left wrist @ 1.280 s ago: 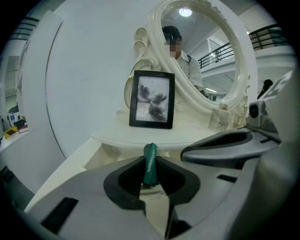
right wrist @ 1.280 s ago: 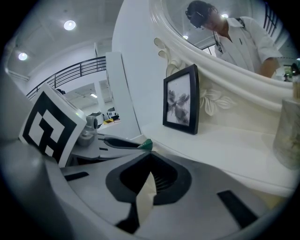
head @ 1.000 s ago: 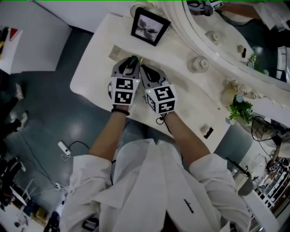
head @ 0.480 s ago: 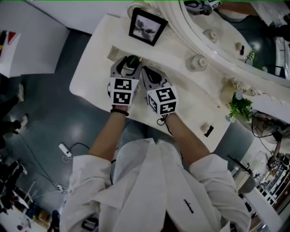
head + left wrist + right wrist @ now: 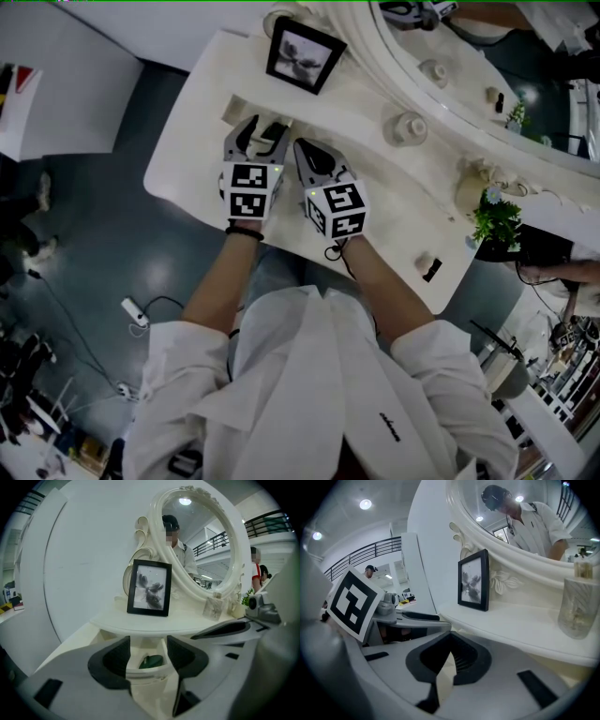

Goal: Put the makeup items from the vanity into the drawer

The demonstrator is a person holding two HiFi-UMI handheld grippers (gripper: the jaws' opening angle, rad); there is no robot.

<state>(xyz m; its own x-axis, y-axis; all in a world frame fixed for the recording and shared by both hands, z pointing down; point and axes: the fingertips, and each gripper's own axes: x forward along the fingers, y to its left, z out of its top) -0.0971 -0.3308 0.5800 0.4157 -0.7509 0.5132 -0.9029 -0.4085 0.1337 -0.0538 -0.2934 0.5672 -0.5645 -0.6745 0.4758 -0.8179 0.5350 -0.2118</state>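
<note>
In the head view my left gripper (image 5: 263, 131) hangs over the small open drawer at the back left of the white vanity (image 5: 192, 155). Its jaws stand apart with nothing between the pads. In the left gripper view a dark green makeup item (image 5: 151, 661) lies inside the drawer (image 5: 145, 673), just beyond and below the left gripper (image 5: 147, 652). My right gripper (image 5: 302, 150) sits close beside the left one, over the vanity top, its jaws closed tip to tip and empty. The right gripper (image 5: 449, 637) shows the same in its own view.
A black picture frame (image 5: 305, 52) leans at the back of the vanity, under the oval mirror (image 5: 487, 56). A round jar (image 5: 410, 129), a small plant (image 5: 497, 225) and a small black item (image 5: 431, 270) stand to the right. A glass bottle (image 5: 576, 606) is on the shelf.
The left jaws have opened wider and let go of the green item, which now lies in the drawer. The right gripper has barely moved.
</note>
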